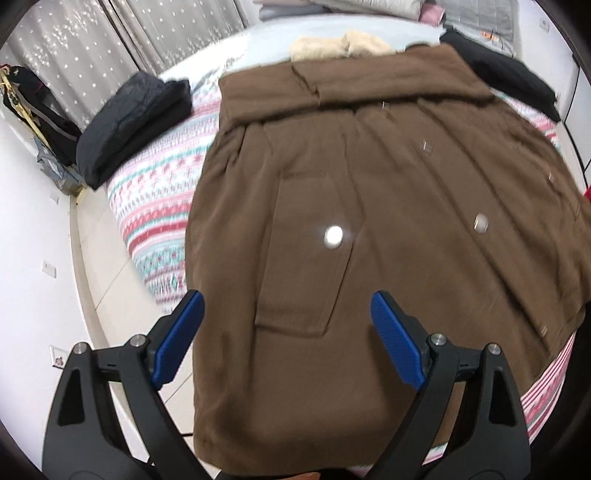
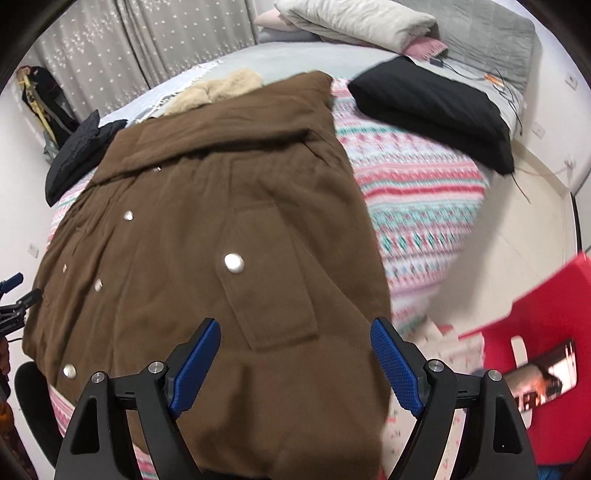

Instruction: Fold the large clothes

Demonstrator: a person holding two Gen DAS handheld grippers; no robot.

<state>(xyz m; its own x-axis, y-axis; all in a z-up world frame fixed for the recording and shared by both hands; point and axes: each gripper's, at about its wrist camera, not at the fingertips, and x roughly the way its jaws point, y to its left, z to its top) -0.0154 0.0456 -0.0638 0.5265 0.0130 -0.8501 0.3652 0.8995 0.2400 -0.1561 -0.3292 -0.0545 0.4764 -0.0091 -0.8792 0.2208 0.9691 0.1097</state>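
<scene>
Two hand-held grippers over a bed: left hand-held gripper and right hand-held gripper, each with blue pads spread wide, nothing between the pads, no cloth pinched. Both tilted down toward a brown coat, without touching it as far as visible.

Brown coat spread flat on the bed, lying on a striped patterned cover in pink, teal and white. Hem of the coat at the near edge of the bed, partly hanging over it. Collar end far from the cameras, with a cream furry lining showing beyond it. Upper part folded over in a thick band across the coat. Several round silver snaps on the front, one of them on a pocket flap.

Dark folded garment on the bed at the left side of the coat, apart from it. Black folded garment on the bed at the right side, also apart. Pale folded blankets at the far end of the bed. Grey curtains with small white marks behind. Red plastic stool on the floor beside the bed, at the right
</scene>
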